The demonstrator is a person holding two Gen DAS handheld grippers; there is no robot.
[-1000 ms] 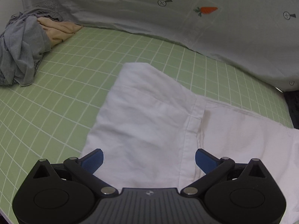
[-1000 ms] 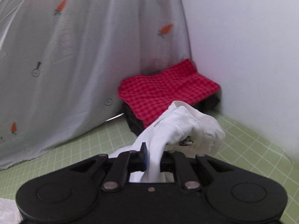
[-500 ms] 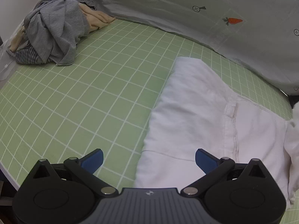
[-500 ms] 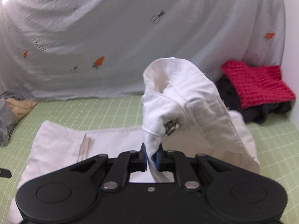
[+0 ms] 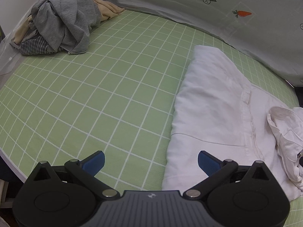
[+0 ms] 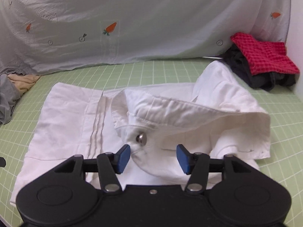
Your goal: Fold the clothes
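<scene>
Both tongs open, gripping nothing. My left gripper [image 5: 151, 161] hangs over the green grid mat [image 5: 106, 87], at the near left edge of the white shorts [image 5: 214, 117]. My right gripper [image 6: 153, 156] has its blue pads [image 6: 123, 158] spread either side of the waistband, near the metal button [image 6: 141, 138]. Shorts lie mid-mat, waistband end folded over onto the flat legs, bunched. Grey clothes pile [image 5: 60, 19] sits at the far left corner of the mat. Red checked cloth [image 6: 263, 56] on dark clothes [image 6: 263, 79] sits at the far right corner. Pale carrot-print sheet [image 6: 132, 22] hangs behind. White wall [image 6: 296, 37] on the right.
</scene>
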